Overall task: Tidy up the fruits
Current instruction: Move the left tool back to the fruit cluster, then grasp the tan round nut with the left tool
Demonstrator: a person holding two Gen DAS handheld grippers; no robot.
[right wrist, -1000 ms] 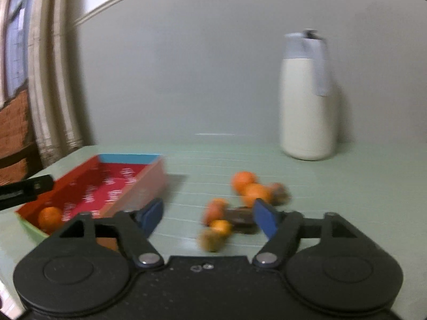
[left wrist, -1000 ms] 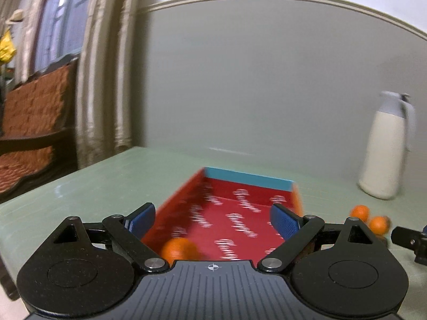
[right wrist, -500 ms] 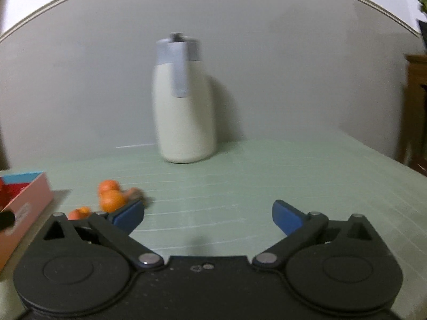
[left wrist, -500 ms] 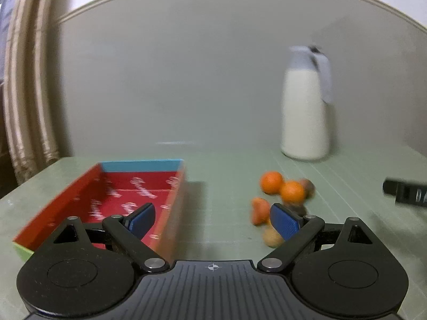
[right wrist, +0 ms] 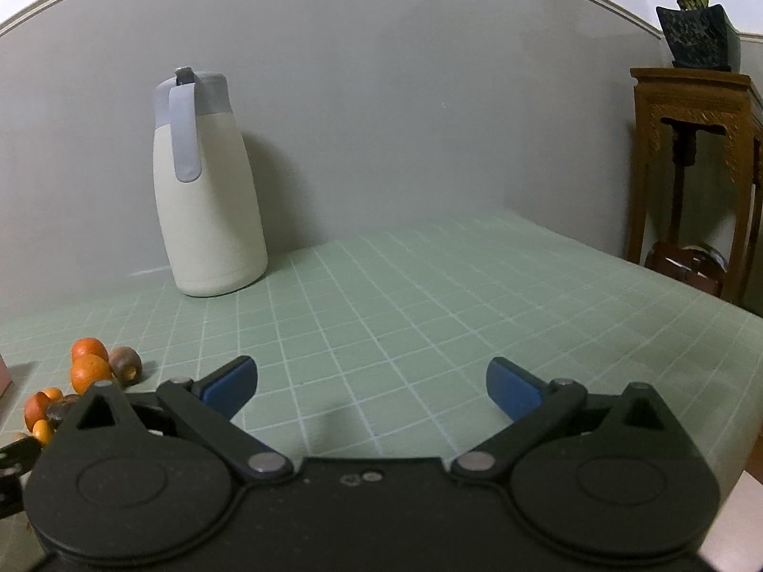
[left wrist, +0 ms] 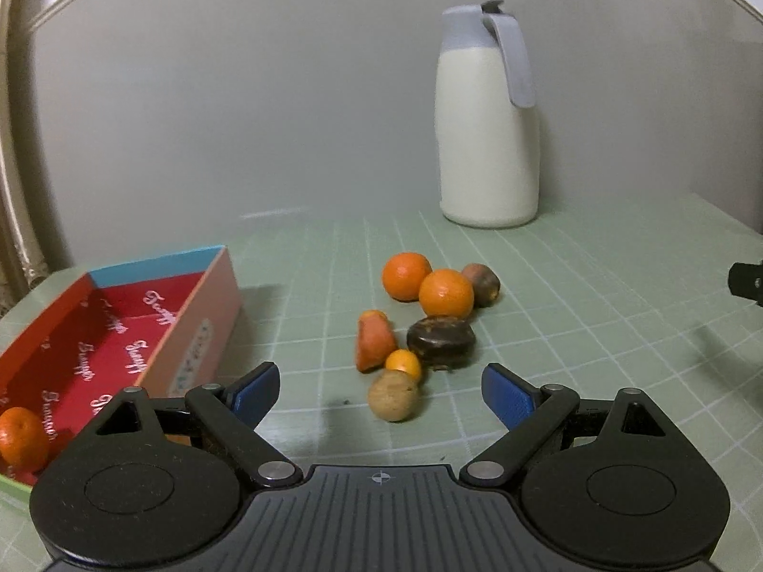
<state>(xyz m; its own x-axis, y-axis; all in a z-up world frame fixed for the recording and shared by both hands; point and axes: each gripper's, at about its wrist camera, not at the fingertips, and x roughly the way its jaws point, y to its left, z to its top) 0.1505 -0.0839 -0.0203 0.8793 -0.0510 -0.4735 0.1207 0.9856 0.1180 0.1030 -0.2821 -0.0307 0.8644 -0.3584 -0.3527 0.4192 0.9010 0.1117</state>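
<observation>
**Next fruit from the pile**

The fruit pile (left wrist: 419,329) lies on the mat (left wrist: 572,333) just right of the box (left wrist: 200,314); one orange (left wrist: 21,436) sits in the box's near corner. The left gripper (left wrist: 379,388) is wide and empty, facing the tan fruit (left wrist: 393,395), probably the next pick: lower and close on it. The right gripper (right wrist: 372,383) is wide and empty, aimed away from the box. The box's white script is unreadable.

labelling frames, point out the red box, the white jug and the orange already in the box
red box (left wrist: 119,348): left wrist view, red printed floor
white jug (left wrist: 481,138): left wrist view, cream body
orange (left wrist: 23,436): left wrist view, its front
</observation>
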